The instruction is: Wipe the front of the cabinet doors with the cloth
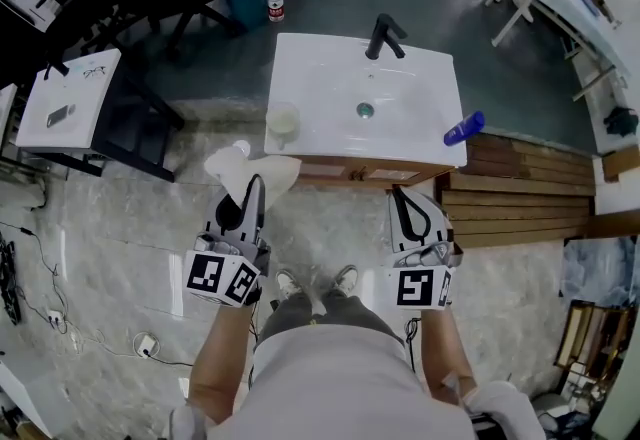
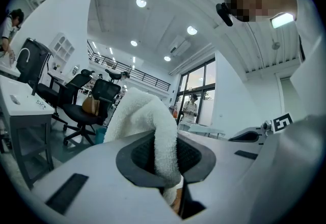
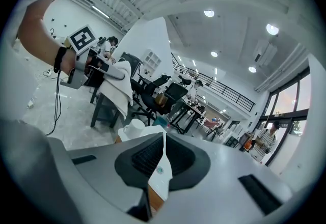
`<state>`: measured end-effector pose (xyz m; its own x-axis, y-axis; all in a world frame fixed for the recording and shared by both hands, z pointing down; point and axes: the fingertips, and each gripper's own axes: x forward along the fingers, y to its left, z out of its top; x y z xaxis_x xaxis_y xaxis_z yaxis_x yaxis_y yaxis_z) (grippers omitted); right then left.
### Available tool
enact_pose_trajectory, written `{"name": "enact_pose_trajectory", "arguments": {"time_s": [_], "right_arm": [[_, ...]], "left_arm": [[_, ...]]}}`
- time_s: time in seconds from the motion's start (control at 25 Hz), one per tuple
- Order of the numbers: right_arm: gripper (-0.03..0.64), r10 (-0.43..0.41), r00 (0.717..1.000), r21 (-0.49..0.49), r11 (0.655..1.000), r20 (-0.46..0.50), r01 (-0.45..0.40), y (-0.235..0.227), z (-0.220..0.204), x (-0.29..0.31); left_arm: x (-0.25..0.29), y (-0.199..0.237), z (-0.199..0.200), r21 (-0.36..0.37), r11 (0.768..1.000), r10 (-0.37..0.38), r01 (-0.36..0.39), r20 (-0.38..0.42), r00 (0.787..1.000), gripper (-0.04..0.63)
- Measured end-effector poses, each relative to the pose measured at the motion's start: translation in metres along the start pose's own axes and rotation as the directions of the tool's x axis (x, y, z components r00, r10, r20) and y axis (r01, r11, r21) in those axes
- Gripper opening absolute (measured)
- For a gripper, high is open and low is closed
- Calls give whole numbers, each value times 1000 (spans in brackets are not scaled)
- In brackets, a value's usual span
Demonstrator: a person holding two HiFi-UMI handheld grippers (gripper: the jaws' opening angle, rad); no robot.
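- Left gripper (image 1: 252,200): jaws clamped on the white cloth (image 1: 250,171), which bunches up past the tips.
- Cloth sits at the near left corner of the sink top (image 1: 330,78), by the cup (image 1: 283,120). Contact with the cabinet (image 1: 360,171) can't be made out.
- Right gripper (image 1: 405,200): jaws drawn together to a thin slit, nothing held, near the cabinet front's right end.
- Faucet (image 1: 383,36) on the far edge, blue bottle (image 1: 464,128) on the right edge.

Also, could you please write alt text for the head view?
From above, a person stands facing a white sink cabinet, left gripper shut on a white cloth, right gripper shut and empty. A blue bottle lies on the countertop.
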<state>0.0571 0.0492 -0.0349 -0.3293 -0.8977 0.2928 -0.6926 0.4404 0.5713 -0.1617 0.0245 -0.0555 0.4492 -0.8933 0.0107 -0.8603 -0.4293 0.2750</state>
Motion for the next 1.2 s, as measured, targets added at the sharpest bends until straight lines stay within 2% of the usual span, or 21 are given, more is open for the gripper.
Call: {"name": "enact_pose_trajectory", "arguments": {"time_s": [0.64,1.2], "right_arm": [[43,-54,999,5,999,0,54,-14,8,-8],[43,-45,999,-30,999,5,45,-9,14,-6]], "left_arm": [[-5,2,9,-3,1000,10,-10,21,1000,58],[-8,6,4,-15,1000,5,-5,19,1000,58]]}}
